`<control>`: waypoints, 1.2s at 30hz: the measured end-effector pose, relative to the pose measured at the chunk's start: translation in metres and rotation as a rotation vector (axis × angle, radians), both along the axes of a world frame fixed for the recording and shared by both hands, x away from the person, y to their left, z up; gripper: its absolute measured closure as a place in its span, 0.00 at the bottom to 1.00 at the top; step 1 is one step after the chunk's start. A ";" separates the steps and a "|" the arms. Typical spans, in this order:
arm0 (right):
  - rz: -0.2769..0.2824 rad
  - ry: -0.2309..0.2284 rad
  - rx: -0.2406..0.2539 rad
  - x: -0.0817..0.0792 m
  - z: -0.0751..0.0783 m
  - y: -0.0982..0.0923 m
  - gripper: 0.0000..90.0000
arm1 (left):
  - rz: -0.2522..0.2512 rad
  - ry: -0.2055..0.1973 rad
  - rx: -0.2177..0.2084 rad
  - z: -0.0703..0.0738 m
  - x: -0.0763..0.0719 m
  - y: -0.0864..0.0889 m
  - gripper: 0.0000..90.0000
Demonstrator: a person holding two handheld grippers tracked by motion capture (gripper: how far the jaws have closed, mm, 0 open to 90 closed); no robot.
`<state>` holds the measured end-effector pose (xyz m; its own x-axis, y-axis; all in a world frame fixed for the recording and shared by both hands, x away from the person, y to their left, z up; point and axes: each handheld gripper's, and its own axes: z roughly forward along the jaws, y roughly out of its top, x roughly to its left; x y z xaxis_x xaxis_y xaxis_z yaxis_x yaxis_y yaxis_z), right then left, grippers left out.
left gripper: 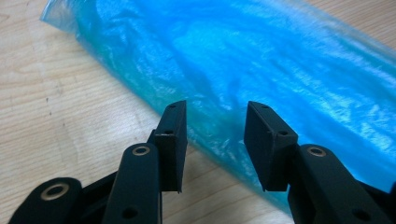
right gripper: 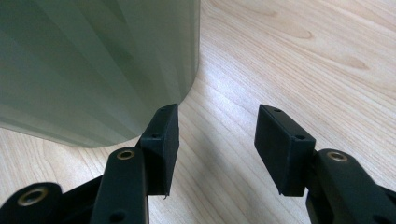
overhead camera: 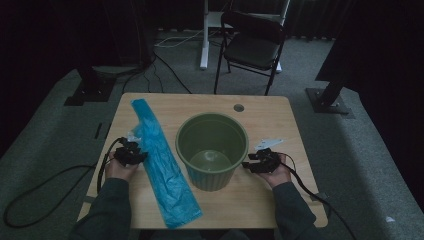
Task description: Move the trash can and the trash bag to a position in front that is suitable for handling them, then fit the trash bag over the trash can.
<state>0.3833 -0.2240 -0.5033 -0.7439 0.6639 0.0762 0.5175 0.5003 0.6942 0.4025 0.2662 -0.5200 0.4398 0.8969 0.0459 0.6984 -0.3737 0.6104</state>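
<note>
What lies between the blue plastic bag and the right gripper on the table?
The green bin stands between the blue plastic bag and the right gripper, seen in the high view.

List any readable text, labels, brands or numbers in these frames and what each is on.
None: no readable text, label, brand or number.
Blue plastic bag: plain, no print seen in the high view or the left gripper view.
Green bin: ribbed wall, no label or marking.
Table: bare wood grain, no sticker.
Left gripper and right gripper: black jaws with screw holes, no lettering.
Folding chair: dark, no tag legible.
</note>
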 end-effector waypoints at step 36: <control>0.007 -0.004 -0.032 0.002 -0.001 0.004 0.53 | 0.015 0.057 -0.041 0.000 -0.019 -0.002 0.49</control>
